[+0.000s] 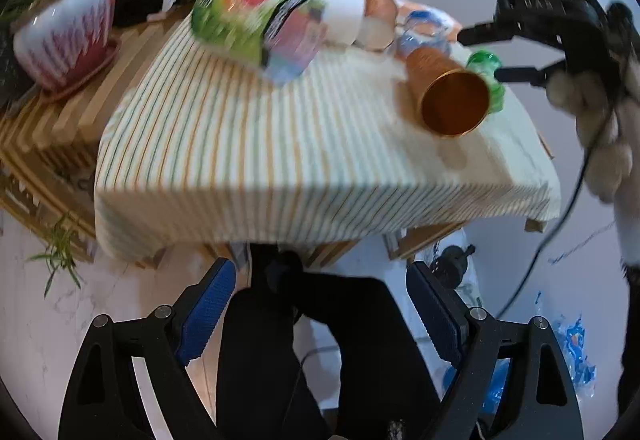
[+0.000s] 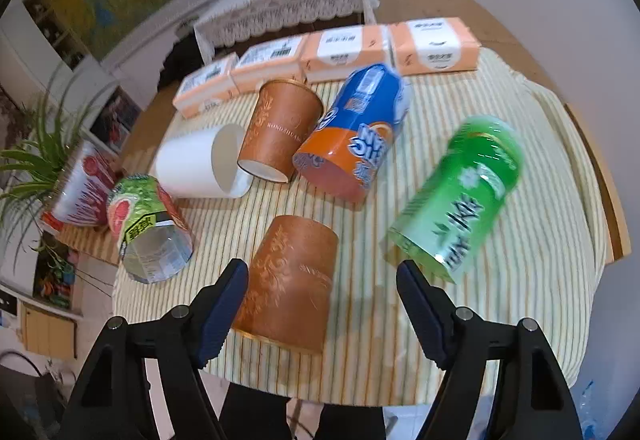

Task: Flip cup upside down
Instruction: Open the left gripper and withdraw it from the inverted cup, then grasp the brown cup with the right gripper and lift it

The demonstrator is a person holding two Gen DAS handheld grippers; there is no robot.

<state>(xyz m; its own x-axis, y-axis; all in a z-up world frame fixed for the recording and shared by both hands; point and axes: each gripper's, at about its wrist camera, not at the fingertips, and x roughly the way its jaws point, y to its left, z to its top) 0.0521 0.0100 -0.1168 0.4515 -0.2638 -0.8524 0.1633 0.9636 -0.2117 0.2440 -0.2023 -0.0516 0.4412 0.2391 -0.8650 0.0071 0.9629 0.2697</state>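
An orange paper cup (image 2: 290, 280) with a gold pattern lies on its side on the striped tablecloth (image 2: 520, 300), its mouth toward the camera. My right gripper (image 2: 322, 304) is open, its blue-padded fingers on either side of the cup's mouth end, apart from it. In the left wrist view the same cup (image 1: 448, 95) lies near the table's right side, with the right gripper (image 1: 500, 51) beside it. My left gripper (image 1: 320, 312) is open and empty, held off the table's front edge above the floor.
On the cloth lie a second orange cup (image 2: 280, 127), a white cup (image 2: 200, 167), a blue-orange bottle (image 2: 356, 135), a green bottle (image 2: 460, 195) and a fruit-label cup (image 2: 150, 228). Tissue packs (image 2: 348, 51) line the back. A plant pot (image 2: 80, 187) stands at left.
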